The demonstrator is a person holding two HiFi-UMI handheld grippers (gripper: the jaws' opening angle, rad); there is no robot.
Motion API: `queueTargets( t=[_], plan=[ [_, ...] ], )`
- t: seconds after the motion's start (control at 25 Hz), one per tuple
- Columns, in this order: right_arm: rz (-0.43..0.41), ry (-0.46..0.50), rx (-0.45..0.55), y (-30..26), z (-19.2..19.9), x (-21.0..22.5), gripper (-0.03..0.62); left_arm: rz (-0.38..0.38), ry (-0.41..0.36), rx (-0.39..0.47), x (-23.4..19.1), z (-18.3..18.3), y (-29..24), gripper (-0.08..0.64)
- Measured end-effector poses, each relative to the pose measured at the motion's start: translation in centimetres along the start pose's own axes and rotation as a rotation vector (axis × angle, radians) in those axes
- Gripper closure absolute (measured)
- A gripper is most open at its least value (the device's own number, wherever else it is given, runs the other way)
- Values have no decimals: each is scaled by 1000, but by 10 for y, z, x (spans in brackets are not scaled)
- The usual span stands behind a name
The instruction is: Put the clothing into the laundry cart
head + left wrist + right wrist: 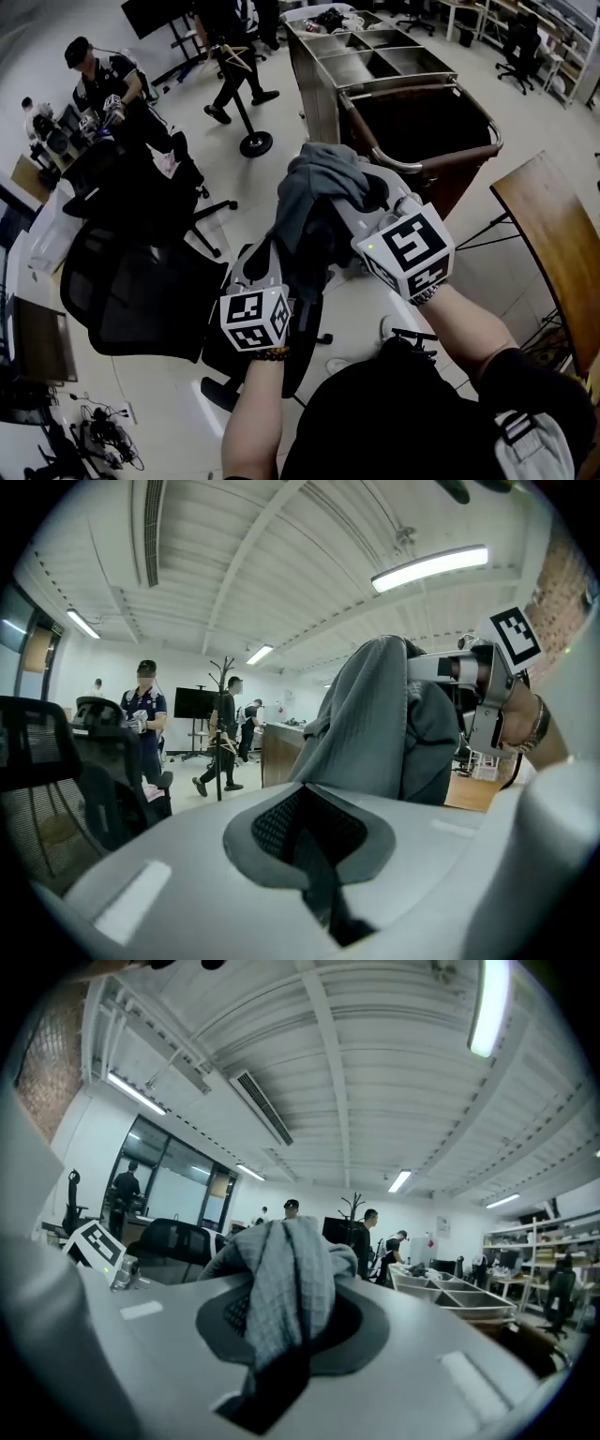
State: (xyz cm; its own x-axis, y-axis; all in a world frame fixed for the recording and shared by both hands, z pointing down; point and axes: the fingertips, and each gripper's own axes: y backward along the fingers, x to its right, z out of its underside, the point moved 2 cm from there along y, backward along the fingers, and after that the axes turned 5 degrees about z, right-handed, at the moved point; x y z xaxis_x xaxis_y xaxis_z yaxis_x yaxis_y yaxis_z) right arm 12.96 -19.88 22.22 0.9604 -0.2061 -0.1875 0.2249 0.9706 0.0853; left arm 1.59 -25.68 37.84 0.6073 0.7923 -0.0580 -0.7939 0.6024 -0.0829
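A grey garment (319, 187) is bunched up in the air between my two grippers, above the floor near the laundry cart (469, 155), a dark bin with a metal rim. My left gripper (286, 246) is shut on the garment's lower left part; in the left gripper view the cloth (375, 724) rises just past the jaws of this gripper (314, 803). My right gripper (364, 195) is shut on the garment's right side, and the cloth (281, 1283) drapes over this gripper (281, 1340) in its own view. The cart's inside is dark.
A steel trolley with open compartments (375, 56) stands behind the cart. Black office chairs (141, 281) crowd the left. A wooden tabletop (553, 244) is at the right. A coat stand (246, 112) and people (108, 89) are further back.
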Motion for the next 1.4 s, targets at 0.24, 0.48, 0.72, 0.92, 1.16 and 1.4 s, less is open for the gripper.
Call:
queueTargets(
  t=[0.24, 0.48, 0.72, 0.92, 1.16, 1.4],
  plan=[
    [136, 10, 35, 59, -28, 53, 512, 113, -32, -6, 57, -18, -30, 557],
    [248, 22, 51, 101, -45, 99, 512, 194, -54, -7, 97, -31, -58, 557],
    [344, 28, 60, 137, -57, 138, 512, 278, -75, 7, 141, -49, -82, 557],
    [398, 31, 59, 148, -48, 162, 512, 331, -94, 25, 162, -54, -106, 557],
    [431, 43, 67, 164, -57, 194, 512, 369, -105, 49, 196, -71, -128, 557],
    [435, 59, 95, 164, -71, 226, 512, 367, -121, 63, 214, -85, -150, 557]
  ],
)
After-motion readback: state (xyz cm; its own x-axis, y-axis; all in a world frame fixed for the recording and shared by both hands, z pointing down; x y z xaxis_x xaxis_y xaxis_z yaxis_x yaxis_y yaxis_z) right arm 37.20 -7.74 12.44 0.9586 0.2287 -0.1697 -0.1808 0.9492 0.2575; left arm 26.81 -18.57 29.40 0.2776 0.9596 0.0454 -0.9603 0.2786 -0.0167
